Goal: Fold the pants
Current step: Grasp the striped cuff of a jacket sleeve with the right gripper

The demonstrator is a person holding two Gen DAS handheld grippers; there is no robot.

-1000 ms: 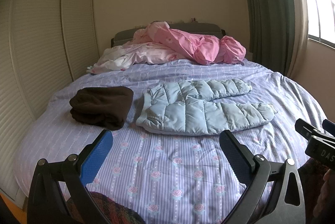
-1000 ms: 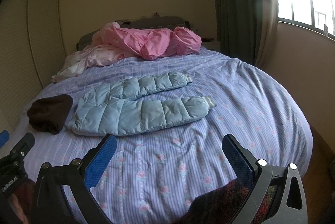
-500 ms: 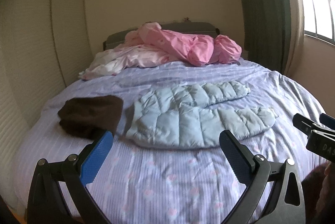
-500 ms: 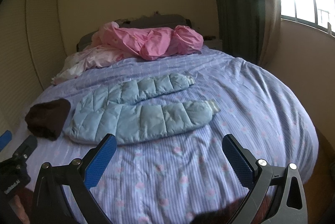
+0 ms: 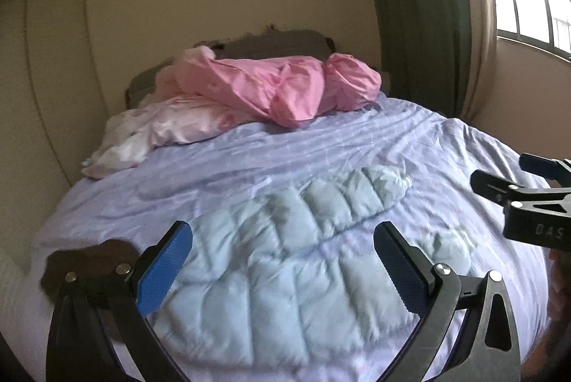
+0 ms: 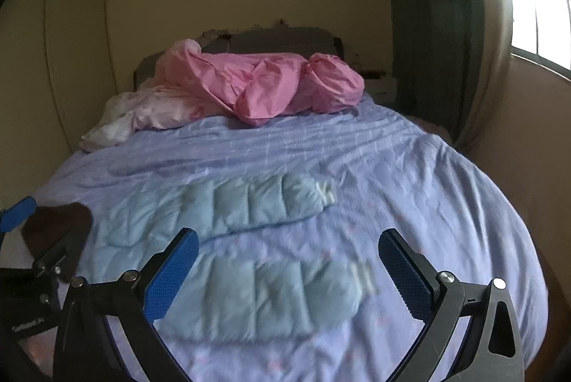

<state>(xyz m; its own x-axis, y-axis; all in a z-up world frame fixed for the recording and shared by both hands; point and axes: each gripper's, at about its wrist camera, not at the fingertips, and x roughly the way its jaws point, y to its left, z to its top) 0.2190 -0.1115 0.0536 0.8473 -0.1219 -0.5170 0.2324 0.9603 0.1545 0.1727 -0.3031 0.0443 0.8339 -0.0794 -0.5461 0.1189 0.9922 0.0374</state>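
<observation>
Quilted blue pants (image 5: 271,260) lay flat on the bed (image 6: 428,175), legs spread toward the window side. Your left hand-held gripper (image 5: 282,260) and right hand-held gripper (image 6: 289,264) hovered agape, empty; pinch waistband and cuff squarely, avoiding the sheet.

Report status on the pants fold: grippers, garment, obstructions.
Left gripper open, empty. Right gripper open, empty. Light blue quilted pants flat on the bed, legs apart, unfolded. Brown folded garment beside the waist end, clear of the pants.
</observation>
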